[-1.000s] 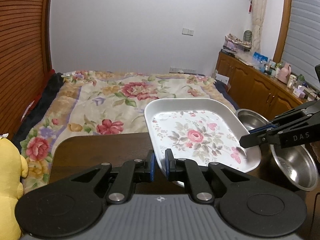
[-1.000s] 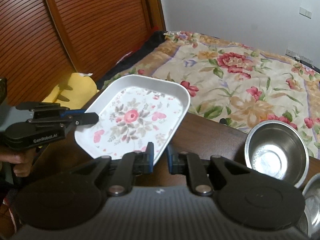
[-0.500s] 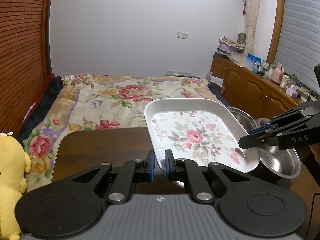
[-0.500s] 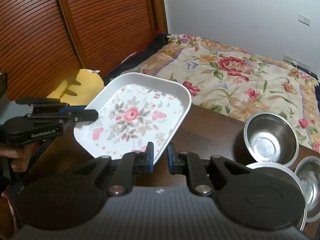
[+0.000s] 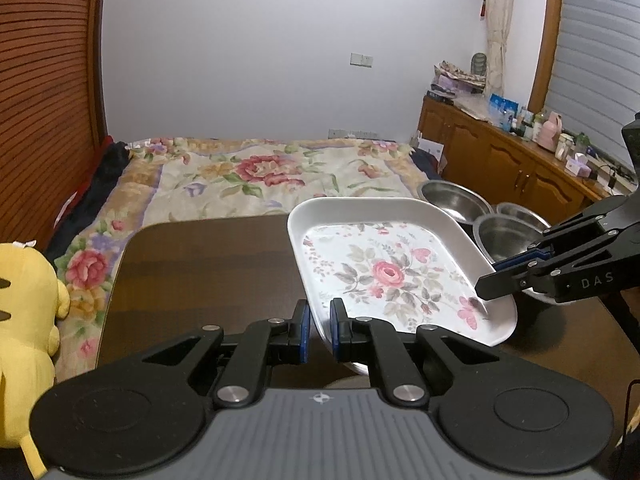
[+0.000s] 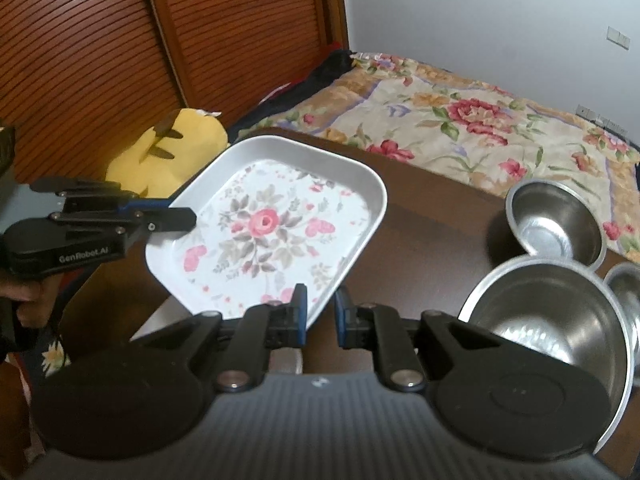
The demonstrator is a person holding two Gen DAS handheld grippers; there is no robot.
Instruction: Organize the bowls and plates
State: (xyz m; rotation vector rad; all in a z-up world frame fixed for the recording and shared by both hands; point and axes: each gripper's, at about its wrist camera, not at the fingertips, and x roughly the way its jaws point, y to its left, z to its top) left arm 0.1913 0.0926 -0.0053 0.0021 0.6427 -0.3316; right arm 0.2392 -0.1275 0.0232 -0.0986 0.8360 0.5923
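Observation:
A white rectangular plate (image 5: 384, 272) (image 6: 272, 232) with a rose pattern hangs tilted above the dark wooden table (image 5: 200, 272) (image 6: 432, 240). My left gripper (image 5: 318, 320) (image 6: 180, 216) is shut on its near-left rim. My right gripper (image 6: 320, 300) (image 5: 492, 276) is shut on the opposite rim. Three steel bowls stand on the table to the right: a large one (image 6: 552, 320) (image 5: 508, 240), a medium one (image 6: 556, 220) (image 5: 452, 200) and a small one (image 6: 624, 284), partly cut off by the frame edge.
A yellow plush toy (image 5: 24, 300) (image 6: 168, 148) sits off the table's left side. Beyond the far table edge lies a bed with a floral cover (image 5: 260, 172). A wooden cabinet (image 5: 500, 160) with clutter runs along the right wall. A hand (image 6: 20, 300) holds the left gripper.
Both grippers have drawn back and risen with the plate held between them. More of the table top shows, and the large and small bowls have come into the right wrist view.

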